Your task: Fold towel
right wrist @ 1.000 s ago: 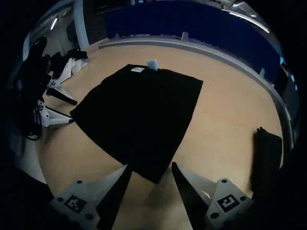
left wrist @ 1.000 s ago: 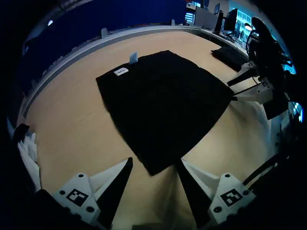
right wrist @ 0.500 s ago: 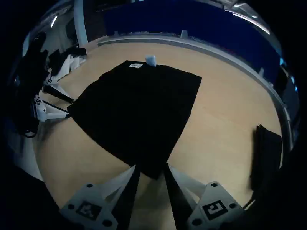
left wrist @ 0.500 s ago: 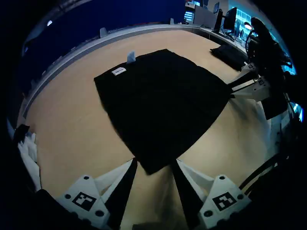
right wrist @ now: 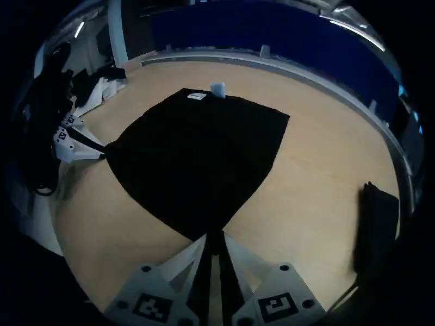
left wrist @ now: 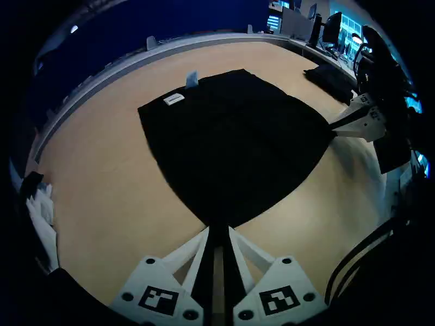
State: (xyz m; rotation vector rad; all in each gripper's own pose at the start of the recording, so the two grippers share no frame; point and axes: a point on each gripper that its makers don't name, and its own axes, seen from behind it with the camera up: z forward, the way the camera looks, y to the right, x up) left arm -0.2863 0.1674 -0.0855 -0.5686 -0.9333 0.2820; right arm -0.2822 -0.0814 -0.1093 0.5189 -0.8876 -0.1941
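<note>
Black towel point(left wrist: 234, 141) is lying flat and spread out on the wooden desk point(left wrist: 98, 179). Left tongs point(left wrist: 217, 231) are sitting narrow, both fingers pinching one near corner of the towel; the cloth is running straight into the gap. Right tongs point(right wrist: 216, 236) are doing the same on the other near corner, also squeezed narrow on fabric.

In the left gripper view the right tongs are showing far off to the right, tip touching its corner. So the near edge is stretching between the two pairs of tongs.

Key relation: the towel is lying ahead of both tongs, its body running away from them toward the far edge, where a white label point(left wrist: 174, 99) is sitting near a corner. A small pale object point(left wrist: 191, 80) is standing just beside that far edge; touching or not, cannot tell. Each pair of tongs is nearer its own corner, so neither arm is leading.

Judging from this, the step in hand is lifting the near edge and carrying it forward over the far edge. A dark folded cloth point(right wrist: 375, 228) is lying well apart, near the desk rim.
</note>
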